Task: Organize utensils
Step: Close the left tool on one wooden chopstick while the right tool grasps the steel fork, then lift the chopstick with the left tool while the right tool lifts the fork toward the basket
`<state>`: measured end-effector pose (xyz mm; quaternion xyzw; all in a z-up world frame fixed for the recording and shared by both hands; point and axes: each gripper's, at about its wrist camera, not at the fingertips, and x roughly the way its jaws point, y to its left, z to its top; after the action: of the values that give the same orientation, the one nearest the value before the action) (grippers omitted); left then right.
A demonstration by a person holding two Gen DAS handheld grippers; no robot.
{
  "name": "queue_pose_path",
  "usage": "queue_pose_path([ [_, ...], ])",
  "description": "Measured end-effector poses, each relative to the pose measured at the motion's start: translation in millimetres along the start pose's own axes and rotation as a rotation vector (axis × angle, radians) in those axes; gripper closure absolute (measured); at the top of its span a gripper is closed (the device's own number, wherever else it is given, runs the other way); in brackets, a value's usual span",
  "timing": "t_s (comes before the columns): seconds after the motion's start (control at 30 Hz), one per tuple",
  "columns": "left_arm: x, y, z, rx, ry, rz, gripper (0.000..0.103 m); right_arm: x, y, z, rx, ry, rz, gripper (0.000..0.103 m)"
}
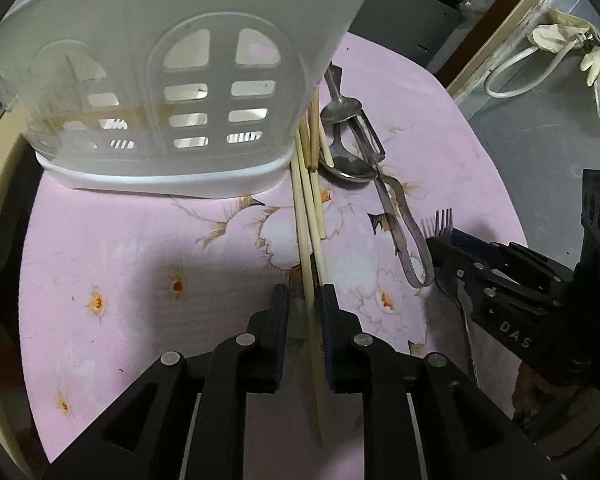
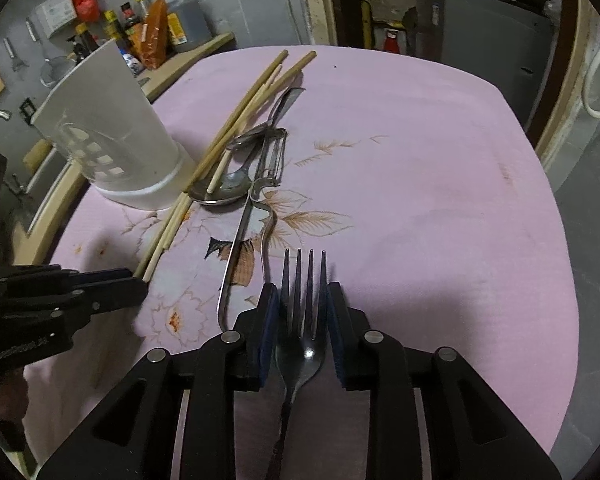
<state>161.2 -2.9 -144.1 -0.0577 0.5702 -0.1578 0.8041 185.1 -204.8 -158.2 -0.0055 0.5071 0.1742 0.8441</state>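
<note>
A white slotted utensil holder stands on the pink flowered cloth. Beside it lie several wooden chopsticks, two metal spoons and a metal peeler. My left gripper straddles the near ends of two chopsticks. Its jaws stand slightly apart, with a gap left of the sticks. My right gripper is shut on the head of a metal fork, whose tines poke out past the fingertips.
Sauce bottles and packets crowd a shelf behind the holder. A grey cabinet stands beyond the table's far edge. A white hose and gloves lie on the grey floor to the right. The cloth's right half holds no objects.
</note>
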Motion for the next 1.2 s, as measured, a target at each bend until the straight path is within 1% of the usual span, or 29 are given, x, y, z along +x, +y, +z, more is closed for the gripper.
queue_pose_path([
  [0.13, -0.3, -1.0, 3.2, 0.014, 0.034, 0.013, 0.092, 1.5, 7.1, -1.7, 0.015, -0.006, -0.052, 0.078],
  [0.2, 1.0, -4.1, 6.6, 0.012, 0.053, 0.028, 0.096, 1.9, 9.5, -2.1, 0.023, -0.005, -0.073, 0.079],
  [0.23, 0.9, -3.6, 7.8, 0.009, 0.064, 0.04, 0.1, 1.9, 10.0, -2.0, 0.027, -0.006, -0.083, 0.081],
  [0.3, 2.7, -5.6, 9.0, -0.008, 0.064, 0.031, 0.1, -0.3, 6.0, -3.4, 0.05, -0.014, -0.068, 0.082],
  [0.4, -5.5, -2.8, -1.0, -0.027, 0.034, -0.004, 0.101, -11.2, -1.3, -9.6, 0.093, -0.057, -0.034, 0.082],
  [0.53, -37.6, -4.6, -27.1, -0.022, -0.102, -0.112, 0.101, -38.5, -2.3, -25.5, 0.115, -0.161, 0.017, 0.082],
  [0.63, -55.9, -9.8, -42.0, -0.01, -0.18, -0.134, 0.101, -56.6, 3.8, -34.2, 0.106, -0.221, 0.02, 0.082],
  [0.77, -80.1, -18.8, -45.8, 0.012, -0.292, -0.133, 0.101, -85.2, 16.6, -37.3, 0.093, -0.314, 0.01, 0.082],
  [0.87, -99.5, -23.6, -40.3, 0.027, -0.384, -0.116, 0.101, -104.8, 30.0, -30.4, 0.078, -0.393, 0.005, 0.082],
  [0.97, -121.5, -20.7, -22.6, 0.015, -0.484, -0.095, 0.101, -121.0, 41.1, -15.1, 0.057, -0.477, 0.006, 0.082],
  [1.0, -120.7, -24.7, -15.0, 0.01, -0.503, -0.089, 0.101, -125.7, 43.3, -11.0, 0.053, -0.498, 0.009, 0.082],
  [1.1, -146.1, -10.9, 3.1, -0.01, -0.584, -0.059, 0.101, -143.8, 56.5, 11.7, 0.028, -0.587, 0.031, 0.083],
  [1.2, -163.5, 5.5, 14.9, -0.033, -0.654, -0.044, 0.101, -158.6, 69.3, 34.2, 0.003, -0.654, 0.058, 0.083],
])
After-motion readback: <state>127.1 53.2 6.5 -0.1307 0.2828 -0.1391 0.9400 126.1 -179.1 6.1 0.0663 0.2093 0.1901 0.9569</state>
